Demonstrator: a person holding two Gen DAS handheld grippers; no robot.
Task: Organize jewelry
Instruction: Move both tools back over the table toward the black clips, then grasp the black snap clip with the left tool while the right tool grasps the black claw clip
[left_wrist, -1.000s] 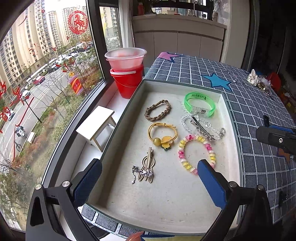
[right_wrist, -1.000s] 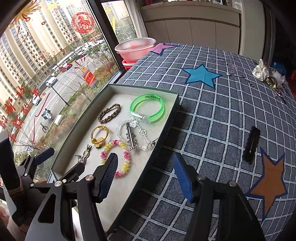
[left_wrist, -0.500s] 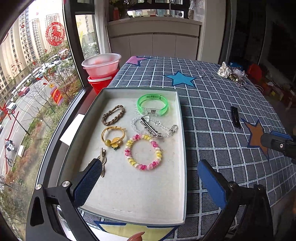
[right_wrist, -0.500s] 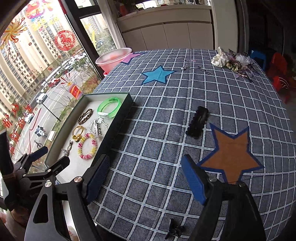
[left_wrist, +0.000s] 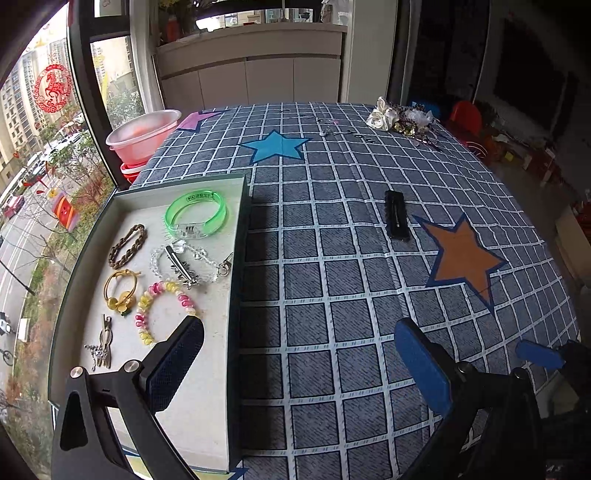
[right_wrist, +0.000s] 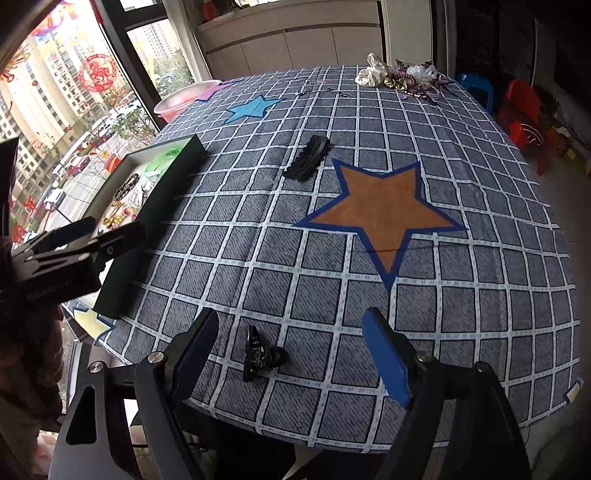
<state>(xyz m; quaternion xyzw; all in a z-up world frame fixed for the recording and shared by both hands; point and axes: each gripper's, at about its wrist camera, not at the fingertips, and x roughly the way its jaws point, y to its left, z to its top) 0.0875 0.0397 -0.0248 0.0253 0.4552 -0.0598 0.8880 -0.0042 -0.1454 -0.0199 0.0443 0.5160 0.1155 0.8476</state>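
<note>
On the far left sits the tray (left_wrist: 236, 295), its pale floor already carrying the green bangle (left_wrist: 195, 214), a brown chain bracelet (left_wrist: 127, 245), a clear bead bracelet (left_wrist: 184, 262) with a silver clip lying on it, a gold ring-shaped piece (left_wrist: 120, 291) and a pink-and-yellow bead bracelet (left_wrist: 162, 310). My left gripper (left_wrist: 295, 354) hangs with one jaw above the tray's near corner and the other above the checked cloth of the table (left_wrist: 332, 295); its jaws are spread wide with nothing between them.

Moving right, a long black hair clip (right_wrist: 308, 157) lies flat on the cloth just beside the orange star (right_wrist: 384, 210). I judge it light, stiff plastic, best taken across its narrow width near the middle so it does not pivot.

Nearer me, a small black claw clip (right_wrist: 260, 356) lies on the cloth at the table's near edge, between the spread jaws of my right gripper (right_wrist: 291, 354), untouched. It looks light, hard and glossy, so likely slippery, with teeth that could snag or spring. I would pinch it across the solid body, not the toothed tips, and squeeze gently.

Far right at the back, a heap of fabric flowers and trinkets (right_wrist: 399, 75) waits, soft and tangle-prone by the look of it.
</note>
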